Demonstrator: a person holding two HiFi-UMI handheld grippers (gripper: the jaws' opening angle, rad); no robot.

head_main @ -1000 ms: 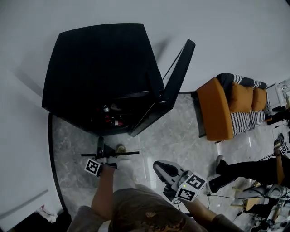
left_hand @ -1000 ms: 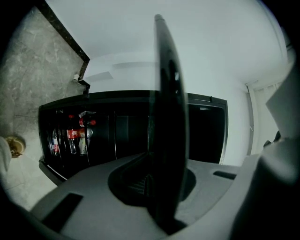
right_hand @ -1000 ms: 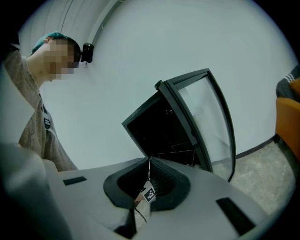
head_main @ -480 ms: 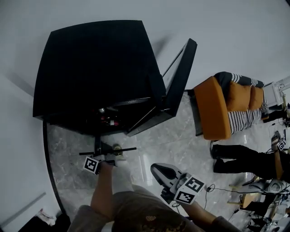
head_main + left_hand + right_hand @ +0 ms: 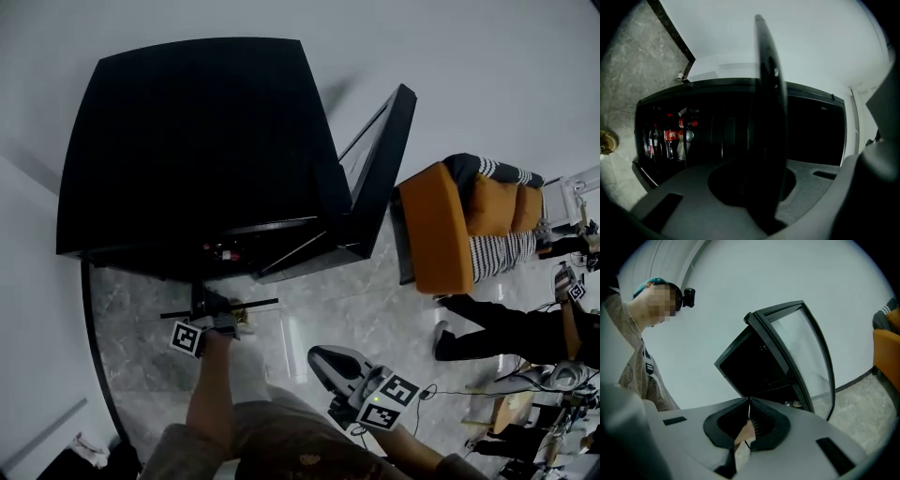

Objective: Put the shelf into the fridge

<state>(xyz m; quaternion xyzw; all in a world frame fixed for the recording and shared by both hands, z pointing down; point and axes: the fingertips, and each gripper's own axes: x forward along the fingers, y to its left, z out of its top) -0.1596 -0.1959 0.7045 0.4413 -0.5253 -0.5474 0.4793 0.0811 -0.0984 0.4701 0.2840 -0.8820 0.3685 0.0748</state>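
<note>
Low before the fridge, left gripper reaches forward, fingers clamping shelf; right gripper, fingers together.

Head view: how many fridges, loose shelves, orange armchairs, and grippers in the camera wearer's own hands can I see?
Fridge: 1
Shelf: 1
Orange armchair: 1
Grippers: 2, left gripper and right gripper
Total: 5

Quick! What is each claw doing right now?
Left claw: closed, holding the fridge shelf.
Right claw: closed, holding nothing.
</note>
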